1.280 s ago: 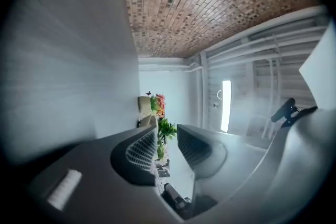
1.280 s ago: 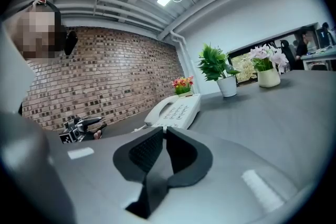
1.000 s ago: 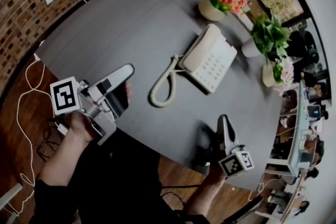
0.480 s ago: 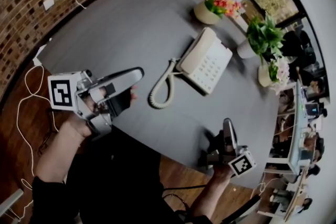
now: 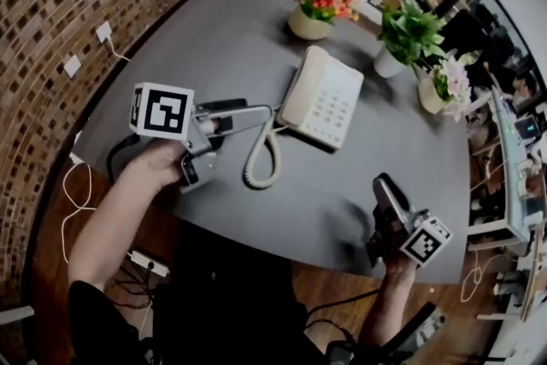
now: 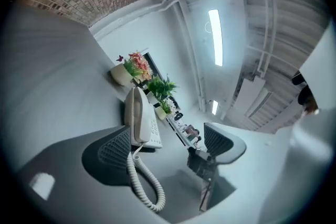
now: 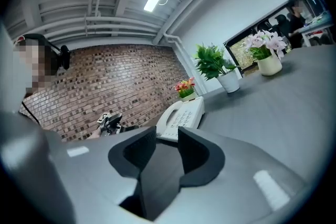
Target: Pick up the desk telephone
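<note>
The cream desk telephone (image 5: 320, 97) lies on the dark grey table (image 5: 214, 38) with its handset on the cradle. Its coiled cord (image 5: 261, 158) loops toward the near side. My left gripper (image 5: 246, 117) hovers just left of the cord, pointing level at the phone. Its jaws are opening, with nothing between them. In the left gripper view the phone (image 6: 137, 118) and cord (image 6: 143, 186) lie beyond the spread pads (image 6: 116, 150). My right gripper (image 5: 386, 191) is at the table's near right edge, far from the phone (image 7: 181, 115). Its jaws (image 7: 167, 148) are opening on a narrow empty gap.
Three potted plants stand behind the phone: orange-pink flowers (image 5: 314, 13), a green plant (image 5: 408, 37) and pale pink flowers (image 5: 446, 90). A brick wall with sockets (image 5: 102, 32) borders the table on the left. Cables lie on the wooden floor (image 5: 77, 201).
My left gripper has moved up and right toward the phone's cord, rolled over, and its jaws have spread wide. The right gripper has stayed near the table's edge and parted its jaws slightly.
</note>
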Demonstrator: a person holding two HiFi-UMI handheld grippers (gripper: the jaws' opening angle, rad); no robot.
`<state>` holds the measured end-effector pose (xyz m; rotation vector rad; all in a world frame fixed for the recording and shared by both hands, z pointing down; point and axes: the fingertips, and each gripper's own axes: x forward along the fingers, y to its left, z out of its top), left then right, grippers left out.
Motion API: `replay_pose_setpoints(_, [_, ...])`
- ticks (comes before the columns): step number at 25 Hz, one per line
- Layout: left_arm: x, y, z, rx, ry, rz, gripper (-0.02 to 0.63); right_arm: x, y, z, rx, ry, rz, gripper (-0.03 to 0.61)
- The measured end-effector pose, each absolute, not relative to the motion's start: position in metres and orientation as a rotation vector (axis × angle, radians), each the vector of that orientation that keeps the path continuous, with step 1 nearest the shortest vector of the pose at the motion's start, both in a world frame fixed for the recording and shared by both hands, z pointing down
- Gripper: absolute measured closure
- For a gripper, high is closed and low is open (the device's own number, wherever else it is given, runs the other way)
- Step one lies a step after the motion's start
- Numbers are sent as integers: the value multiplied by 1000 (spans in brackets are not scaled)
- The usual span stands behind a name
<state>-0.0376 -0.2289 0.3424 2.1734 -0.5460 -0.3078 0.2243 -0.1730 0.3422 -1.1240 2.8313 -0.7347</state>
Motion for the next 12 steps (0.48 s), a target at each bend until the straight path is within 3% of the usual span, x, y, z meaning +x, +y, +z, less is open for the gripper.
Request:
replay_pose_setpoints(5, [-17,-275,351,2218,-591,-117,157,218,-192,346,-1074,2927,-765,346])
replay_pose_setpoints(12, [16,-331,372,2186,-584,104,150,228,-249,365,-1065,2934,-963,342])
